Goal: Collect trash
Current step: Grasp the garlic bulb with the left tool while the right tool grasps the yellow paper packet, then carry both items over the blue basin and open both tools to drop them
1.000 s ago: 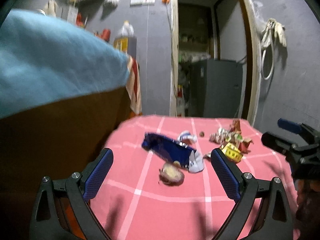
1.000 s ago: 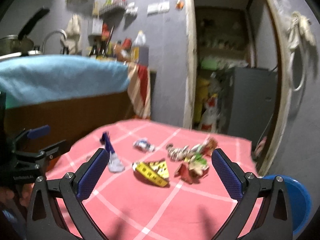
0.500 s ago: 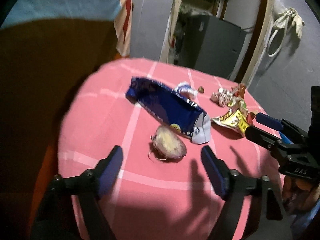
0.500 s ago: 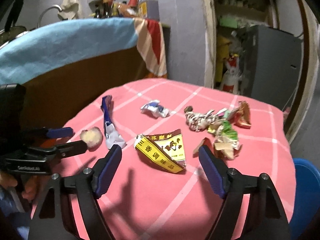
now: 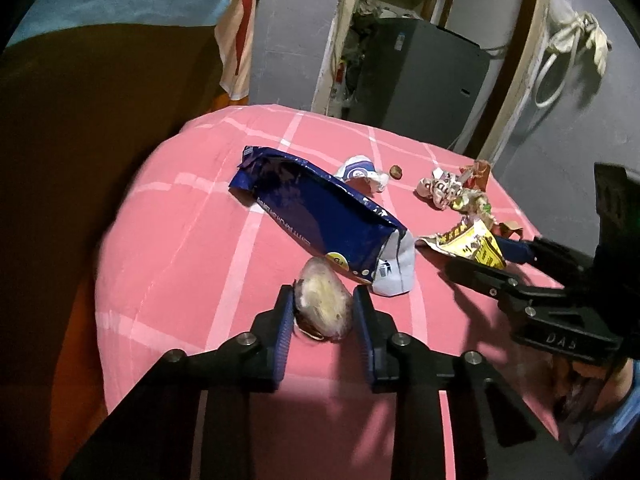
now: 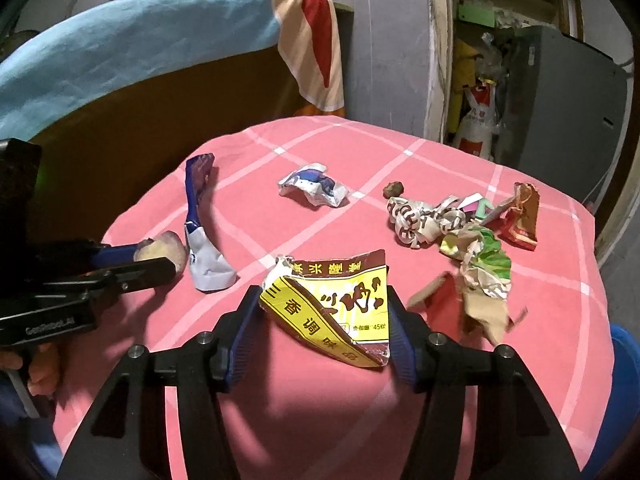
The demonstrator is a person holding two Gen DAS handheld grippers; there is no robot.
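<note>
Trash lies on a round table with a pink checked cloth [image 5: 192, 264]. My left gripper [image 5: 323, 309] is shut on a pale half-eaten fruit piece [image 5: 324, 308], seen also in the right wrist view [image 6: 162, 250]. My right gripper [image 6: 320, 316] has its jaws around a yellow and brown seasoning packet [image 6: 336, 304], touching both its sides; this packet also shows in the left wrist view [image 5: 468, 242]. A long blue snack bag [image 5: 316, 208] lies beside the fruit piece. A small blue-white wrapper [image 6: 314, 188] and a heap of crumpled wrappers [image 6: 460, 236] lie farther back.
A small brown nut [image 6: 394, 189] lies near the heap. A blue bin [image 6: 624, 392] stands at the table's right edge. A chair back draped with a blue towel [image 6: 120, 64] stands to the left. A grey fridge [image 5: 420, 76] and a doorway are behind.
Both grippers dropped to the table and closed in. The left one closed on the fruit piece; the right one closed around the yellow packet.
</note>
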